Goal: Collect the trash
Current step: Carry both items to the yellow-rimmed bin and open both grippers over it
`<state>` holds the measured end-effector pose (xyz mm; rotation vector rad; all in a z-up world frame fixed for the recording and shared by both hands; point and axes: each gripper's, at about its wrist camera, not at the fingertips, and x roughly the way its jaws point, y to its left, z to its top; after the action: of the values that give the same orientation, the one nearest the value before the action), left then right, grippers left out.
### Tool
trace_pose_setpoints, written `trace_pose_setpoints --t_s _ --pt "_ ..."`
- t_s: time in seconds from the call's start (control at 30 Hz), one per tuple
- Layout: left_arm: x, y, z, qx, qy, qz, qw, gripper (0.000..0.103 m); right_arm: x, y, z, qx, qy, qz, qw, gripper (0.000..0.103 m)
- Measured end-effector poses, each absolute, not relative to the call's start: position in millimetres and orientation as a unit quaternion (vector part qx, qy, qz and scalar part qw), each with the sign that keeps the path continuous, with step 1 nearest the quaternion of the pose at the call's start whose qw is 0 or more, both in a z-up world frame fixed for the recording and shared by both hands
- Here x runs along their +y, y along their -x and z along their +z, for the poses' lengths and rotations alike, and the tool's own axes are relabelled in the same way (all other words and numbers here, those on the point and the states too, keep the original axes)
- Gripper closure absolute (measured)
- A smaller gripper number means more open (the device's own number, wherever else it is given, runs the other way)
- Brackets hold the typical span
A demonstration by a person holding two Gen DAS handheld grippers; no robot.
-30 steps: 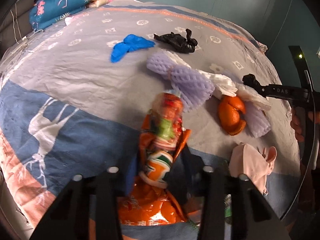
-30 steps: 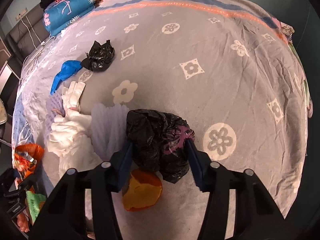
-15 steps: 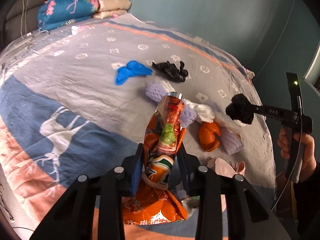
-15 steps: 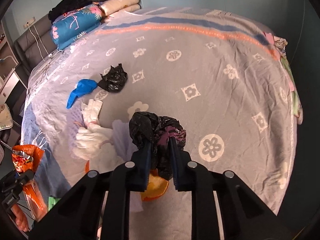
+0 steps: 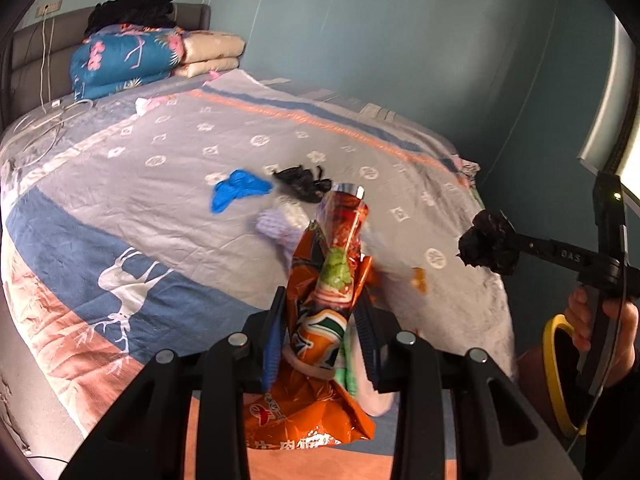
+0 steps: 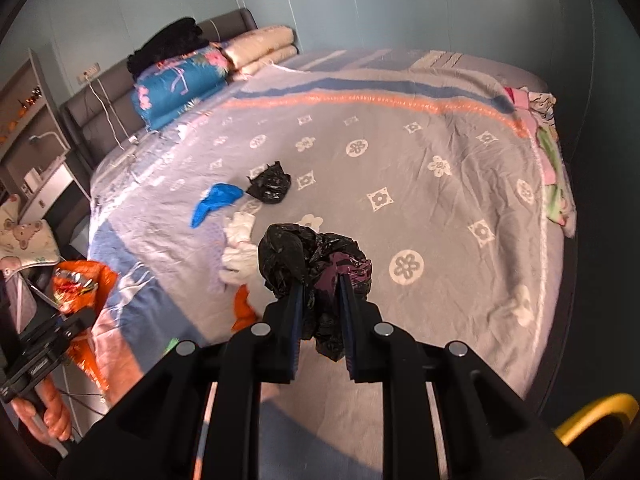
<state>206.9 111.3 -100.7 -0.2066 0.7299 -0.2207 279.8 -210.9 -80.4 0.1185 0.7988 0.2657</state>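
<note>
Left gripper (image 5: 322,316), raised over the bed (image 5: 120,200) and aimed across it, is pinched tight on orange snack wrappers (image 5: 320,296) standing upright between its fingers. Right gripper (image 6: 320,300), held level at 3 o'clock in the left view, is clamped on a crumpled black bag (image 6: 316,260). A blue glove (image 6: 214,200) and another black bag (image 6: 270,184) lie on the bed at 11 o'clock of it.

Between my left jaws stands a snack wrapper (image 5: 326,280), raised above the bed (image 5: 140,200). Ahead of them, left, lies a glove (image 5: 236,194), with a crumpled bag (image 5: 304,182) just right of it. My right jaws pinch a trash bag (image 6: 316,268); tissues (image 6: 240,248) lie left of them.
</note>
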Motion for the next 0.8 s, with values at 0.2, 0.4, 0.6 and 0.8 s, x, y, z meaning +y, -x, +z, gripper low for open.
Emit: trace_pose_setpoints --t_s 0.2,0.4,0.6,0.8 --pt "76 -184 -81 0.341 0.081 -0.138 0.926 0.072 -236 -215 -52 0.356 -0.057 0.127 0.924 0.086" --pt "36 -169 -61 0.329 0.078 -0.179 0.924 0.072 -268 -164 -33 0.332 -0.07 0.119 0.933 0.086" --pt "-14 -153 -46 0.317 0.056 -0.217 0.922 0.072 -307 -120 -17 0.306 -0.089 0.095 0.943 0.086" --pt "-65 -138 -34 0.31 0.037 -0.265 0.912 0.072 -351 -81 -1 0.28 -0.111 0.06 0.952 0.086"
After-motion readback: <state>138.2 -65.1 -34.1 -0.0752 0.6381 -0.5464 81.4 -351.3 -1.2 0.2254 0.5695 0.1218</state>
